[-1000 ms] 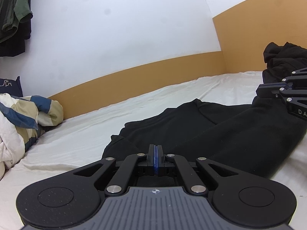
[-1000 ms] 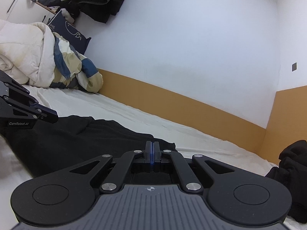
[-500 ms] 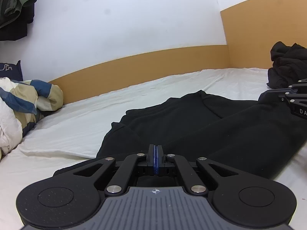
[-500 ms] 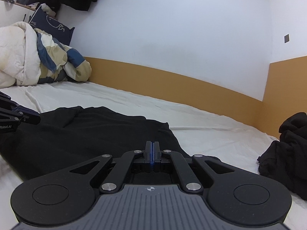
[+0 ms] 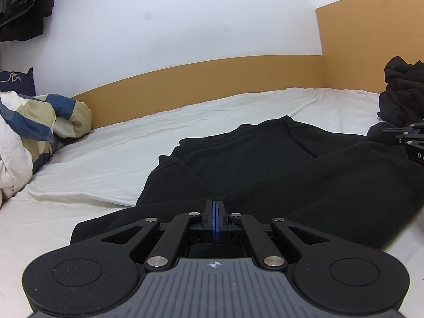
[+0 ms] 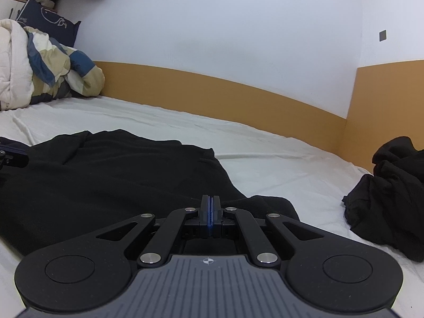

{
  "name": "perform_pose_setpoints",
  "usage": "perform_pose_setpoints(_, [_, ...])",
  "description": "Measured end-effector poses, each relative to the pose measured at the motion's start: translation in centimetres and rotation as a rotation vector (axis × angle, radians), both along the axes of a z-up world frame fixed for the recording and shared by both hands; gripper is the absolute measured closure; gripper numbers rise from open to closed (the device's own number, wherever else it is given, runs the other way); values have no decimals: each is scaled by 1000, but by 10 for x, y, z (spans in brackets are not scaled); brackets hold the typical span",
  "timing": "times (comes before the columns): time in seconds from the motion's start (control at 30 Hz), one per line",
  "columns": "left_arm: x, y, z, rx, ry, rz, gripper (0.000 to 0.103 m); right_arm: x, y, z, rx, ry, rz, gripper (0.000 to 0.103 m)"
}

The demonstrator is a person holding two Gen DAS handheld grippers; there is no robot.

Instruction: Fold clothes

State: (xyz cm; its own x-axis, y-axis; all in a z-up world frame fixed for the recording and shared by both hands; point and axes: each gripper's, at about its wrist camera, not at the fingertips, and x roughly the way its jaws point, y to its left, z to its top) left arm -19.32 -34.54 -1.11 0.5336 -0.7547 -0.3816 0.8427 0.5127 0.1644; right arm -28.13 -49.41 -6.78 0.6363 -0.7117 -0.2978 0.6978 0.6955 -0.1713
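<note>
the black garment (image 5: pixel 278 164) lies long from side to side before both tools; left gripper (image 5: pixel 215 221) and right gripper (image 6: pixel 210 216), jaws pressed together, each sit at its near edge; whether they pinch cloth, i cannot tell.

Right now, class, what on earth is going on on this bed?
A person is folding clothes with a handheld gripper in each hand. The left gripper and the right gripper are both shut, low over the near edge of a black fleece garment spread on the white bed sheet; whether they pinch its fabric cannot be seen. A second crumpled black garment waits at the right, and a striped quilt is bunched at the left.
</note>
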Motion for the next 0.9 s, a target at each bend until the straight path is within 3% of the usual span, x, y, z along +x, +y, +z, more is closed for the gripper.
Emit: perform_pose_setpoints(0.9, [1, -1, -1, 6, 6, 0, 103, 0, -6, 0, -11, -14, -35, 102])
